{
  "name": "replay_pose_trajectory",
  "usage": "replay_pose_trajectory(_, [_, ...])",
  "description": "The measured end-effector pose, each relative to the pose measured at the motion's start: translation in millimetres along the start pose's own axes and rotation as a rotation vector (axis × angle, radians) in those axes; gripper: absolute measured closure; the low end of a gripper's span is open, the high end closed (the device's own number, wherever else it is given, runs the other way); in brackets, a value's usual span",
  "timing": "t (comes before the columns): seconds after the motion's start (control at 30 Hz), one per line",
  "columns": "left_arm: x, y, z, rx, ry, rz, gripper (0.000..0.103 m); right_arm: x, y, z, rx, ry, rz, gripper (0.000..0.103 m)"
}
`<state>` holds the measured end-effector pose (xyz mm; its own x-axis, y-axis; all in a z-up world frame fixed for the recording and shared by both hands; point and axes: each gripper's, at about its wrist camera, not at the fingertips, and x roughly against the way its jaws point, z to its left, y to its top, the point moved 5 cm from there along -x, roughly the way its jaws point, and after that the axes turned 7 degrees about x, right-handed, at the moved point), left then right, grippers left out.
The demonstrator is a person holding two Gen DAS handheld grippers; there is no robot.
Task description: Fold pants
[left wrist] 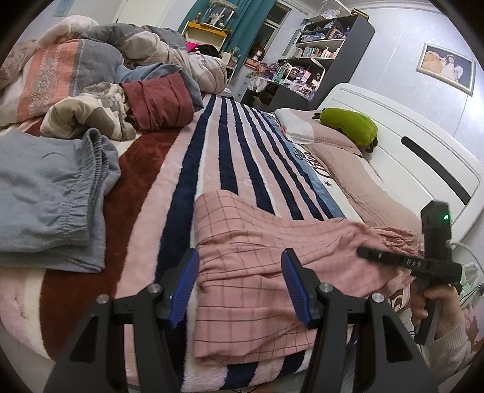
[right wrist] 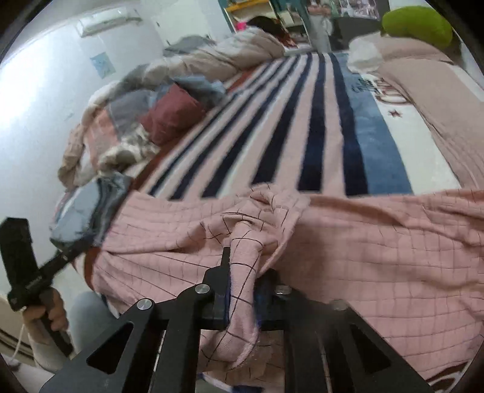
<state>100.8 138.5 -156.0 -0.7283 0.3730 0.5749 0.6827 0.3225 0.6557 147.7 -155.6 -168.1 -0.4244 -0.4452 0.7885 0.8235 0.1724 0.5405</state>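
- filling both views is a bed, its striped blanket (left wrist: 230, 157) running in navy, pink, white and dark red bands toward a white headboard (left wrist: 402, 127).
- lying heaped along the far side of the bed are rumpled quilts (left wrist: 90, 54), with a dark red folded cloth (left wrist: 157, 102) sitting against them.
- standing beyond the bed are a dark shelf unit (left wrist: 329, 51) crowded with small items and a teal curtain (left wrist: 245, 21).
- lying across the near edge of the blanket are the pink checked pants (left wrist: 260, 266), partly folded, with the gathered waistband (left wrist: 390, 235) lying toward the headboard side.
- resting to the left of them, well apart, are folded grey-blue pants (left wrist: 45, 193) with an elastic waist.
- sitting by the headboard on a pink pillow (left wrist: 338, 139) is a green plush toy (left wrist: 348, 124).
- hovering just over the pink pants is the left gripper (left wrist: 240, 287), its blue pads standing apart with nothing pinched between them.
- pinching a bunched fold of the pink fabric is the right gripper (right wrist: 242, 290), its jaws closed tight on the cloth, and the fold is rising up between the fingers.
- gripping each handle is a person's hand (right wrist: 45, 314), a pale sleeve showing at the wrist.
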Motion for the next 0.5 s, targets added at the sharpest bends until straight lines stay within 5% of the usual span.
replay_pose_trajectory(0.07, [-3.2, -1.5, -0.8, -0.001, 0.002, 0.011, 0.051, -9.3, -13.5, -10.3, -0.033, -0.013, 0.062, 0.068])
replay_pose_trajectory(0.3, [-3.4, 1.4, -1.4, -0.003, 0.019, 0.008, 0.051, 35.4, 1.5, -37.8, -0.026, -0.167, -0.096, 0.064])
replay_pose_trajectory(0.5, [-4.0, 3.1, -7.2, -0.008, 0.021, 0.002, 0.051, 9.2, 19.4, -13.1, -0.001, 0.073, -0.088, 0.064])
